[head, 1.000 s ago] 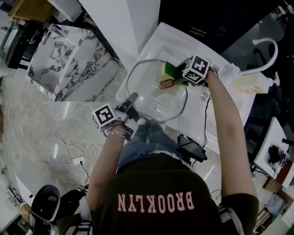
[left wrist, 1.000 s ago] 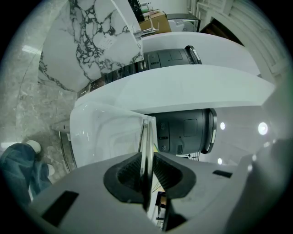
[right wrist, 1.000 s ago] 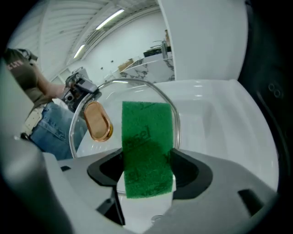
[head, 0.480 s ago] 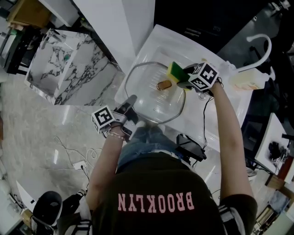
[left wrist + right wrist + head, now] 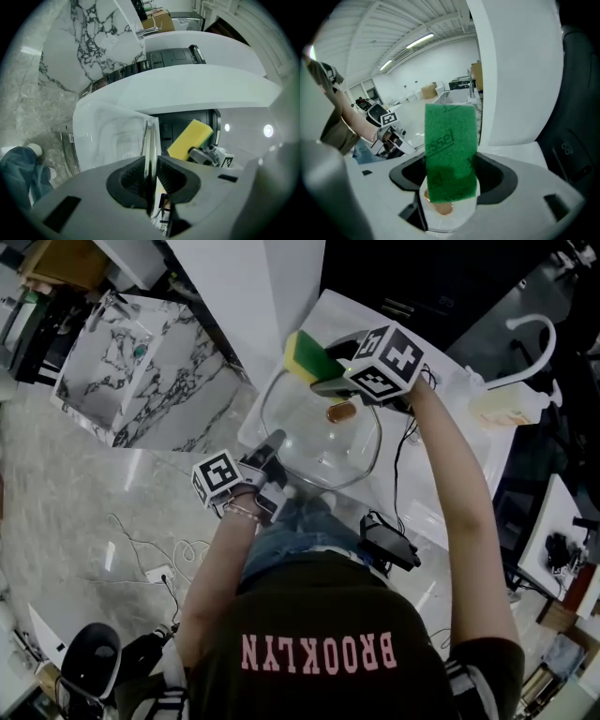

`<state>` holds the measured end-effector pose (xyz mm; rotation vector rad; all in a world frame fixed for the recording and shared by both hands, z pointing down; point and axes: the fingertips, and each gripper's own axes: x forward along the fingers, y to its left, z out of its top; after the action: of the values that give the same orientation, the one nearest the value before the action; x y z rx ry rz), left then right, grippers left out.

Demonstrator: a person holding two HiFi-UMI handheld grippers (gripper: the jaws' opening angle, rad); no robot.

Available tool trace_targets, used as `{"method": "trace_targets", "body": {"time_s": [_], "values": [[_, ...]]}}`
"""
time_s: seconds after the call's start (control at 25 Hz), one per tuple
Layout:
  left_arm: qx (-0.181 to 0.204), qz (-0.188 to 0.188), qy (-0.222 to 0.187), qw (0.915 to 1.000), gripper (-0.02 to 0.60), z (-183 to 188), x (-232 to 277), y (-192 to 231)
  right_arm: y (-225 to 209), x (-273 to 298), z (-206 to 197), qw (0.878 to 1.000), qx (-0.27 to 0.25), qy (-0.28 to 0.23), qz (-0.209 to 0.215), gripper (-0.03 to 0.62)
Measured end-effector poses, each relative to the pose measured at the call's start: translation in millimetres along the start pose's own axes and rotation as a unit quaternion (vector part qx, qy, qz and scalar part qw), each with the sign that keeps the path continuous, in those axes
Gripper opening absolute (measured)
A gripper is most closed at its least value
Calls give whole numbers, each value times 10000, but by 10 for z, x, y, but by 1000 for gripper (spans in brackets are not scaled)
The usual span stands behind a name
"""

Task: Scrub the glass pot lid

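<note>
White worktop (image 5: 473, 442) lies under the round clear glass pot lid (image 5: 319, 442), and the left tongs (image 5: 272, 448) clamp the lid's near rim. The right tongs (image 5: 328, 381) are closed on a yellow-and-green rectangular sponge (image 5: 307, 358), which hangs just above the lid's far rim. To scrub well, I think the green face should press flat on the glass while the left grip stays firm.
</note>
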<state>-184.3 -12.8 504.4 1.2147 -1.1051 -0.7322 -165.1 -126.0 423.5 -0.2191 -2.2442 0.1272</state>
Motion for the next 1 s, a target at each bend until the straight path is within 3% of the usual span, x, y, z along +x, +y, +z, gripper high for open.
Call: {"method": "trace_targets", "body": {"time_s": [0.12, 0.28, 0.64, 1.0], "values": [[24, 19, -2, 10000, 54, -9, 1, -14, 121, 347, 46, 9982, 197, 411, 385, 295], [62, 65, 1, 10000, 55, -13, -5, -14, 217, 771, 15, 9926, 385, 1024, 519, 295], [34, 125, 69, 9999, 55, -32, -5, 22, 195, 1224, -65, 9694, 646, 2354, 251, 295], [101, 128, 58, 9999, 55, -30, 27, -17, 40, 1254, -121, 9613, 672, 2647, 361, 295]]}}
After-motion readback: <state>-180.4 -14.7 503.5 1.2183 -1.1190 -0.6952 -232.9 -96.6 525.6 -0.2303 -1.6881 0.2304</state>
